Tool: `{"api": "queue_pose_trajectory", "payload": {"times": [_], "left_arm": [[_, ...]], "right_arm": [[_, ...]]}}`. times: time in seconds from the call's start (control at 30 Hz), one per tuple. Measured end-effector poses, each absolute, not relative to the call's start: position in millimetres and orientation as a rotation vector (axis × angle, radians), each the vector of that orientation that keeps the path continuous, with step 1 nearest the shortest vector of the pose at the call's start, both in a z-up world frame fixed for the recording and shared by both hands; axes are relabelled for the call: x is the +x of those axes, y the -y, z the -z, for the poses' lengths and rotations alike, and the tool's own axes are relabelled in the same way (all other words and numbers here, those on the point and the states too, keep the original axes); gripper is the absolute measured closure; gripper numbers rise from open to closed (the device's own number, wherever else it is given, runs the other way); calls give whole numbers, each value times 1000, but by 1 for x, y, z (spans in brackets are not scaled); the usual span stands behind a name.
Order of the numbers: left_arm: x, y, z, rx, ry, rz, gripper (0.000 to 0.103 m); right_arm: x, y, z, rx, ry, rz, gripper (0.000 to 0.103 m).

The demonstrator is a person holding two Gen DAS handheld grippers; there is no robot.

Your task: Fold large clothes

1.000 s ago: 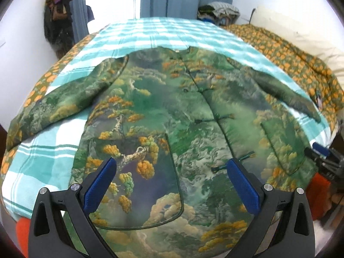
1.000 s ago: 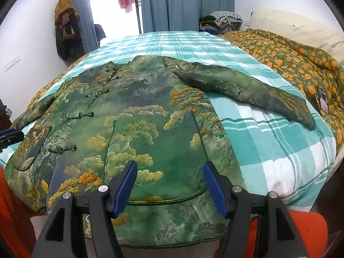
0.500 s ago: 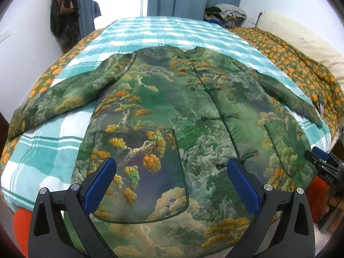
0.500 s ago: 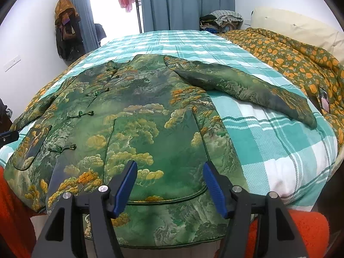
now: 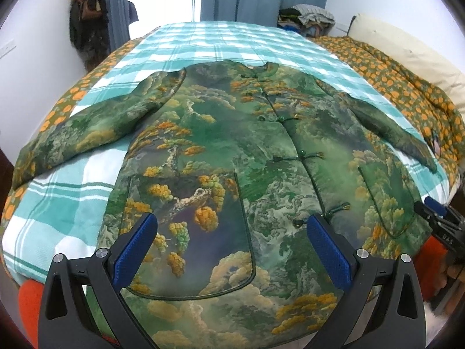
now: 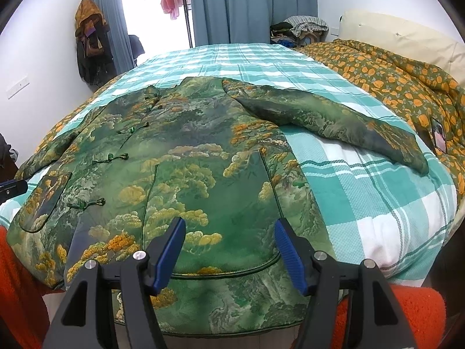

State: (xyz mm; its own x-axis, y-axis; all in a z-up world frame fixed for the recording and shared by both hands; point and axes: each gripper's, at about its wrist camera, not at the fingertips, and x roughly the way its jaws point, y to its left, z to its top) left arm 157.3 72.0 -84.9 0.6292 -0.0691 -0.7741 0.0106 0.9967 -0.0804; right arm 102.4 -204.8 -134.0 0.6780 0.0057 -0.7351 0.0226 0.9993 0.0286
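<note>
A green padded jacket (image 5: pixel 232 151) with a landscape print and knot buttons lies face up and spread flat on the bed (image 5: pixel 226 40), both sleeves stretched out sideways. Its hem hangs over the near edge. My left gripper (image 5: pixel 231 226) hovers open above the lower left front, over the patch pocket (image 5: pixel 189 232), with nothing between its blue pads. My right gripper (image 6: pixel 229 226) is open above the jacket (image 6: pixel 203 160) near the hem on the right side, also holding nothing. The right sleeve (image 6: pixel 328 119) rests on the plaid sheet. Each gripper's tip shows at the edge of the other's view.
An orange-flowered quilt (image 6: pixel 401 81) is bunched along the bed's right side, with a small card-like item (image 6: pixel 437 135) on it and a cream headboard (image 6: pixel 392 35) behind. Coats (image 6: pixel 90 46) hang on the left wall. Orange fuzzy fabric (image 6: pixel 412 308) lies below the near edge.
</note>
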Motion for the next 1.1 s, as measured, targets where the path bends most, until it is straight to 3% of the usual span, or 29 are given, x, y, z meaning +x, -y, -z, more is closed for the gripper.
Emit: {"api": "queue_pose_trajectory", "payload": {"times": [0.77,1.1], "left_arm": [[157,-75,81,-73,-882,34,1],[160,-78,91,-83,-911,17,1]], "right_arm": [[106,229,129,134,-798,26,38],[135,434,131,652,-680,319,38]]}}
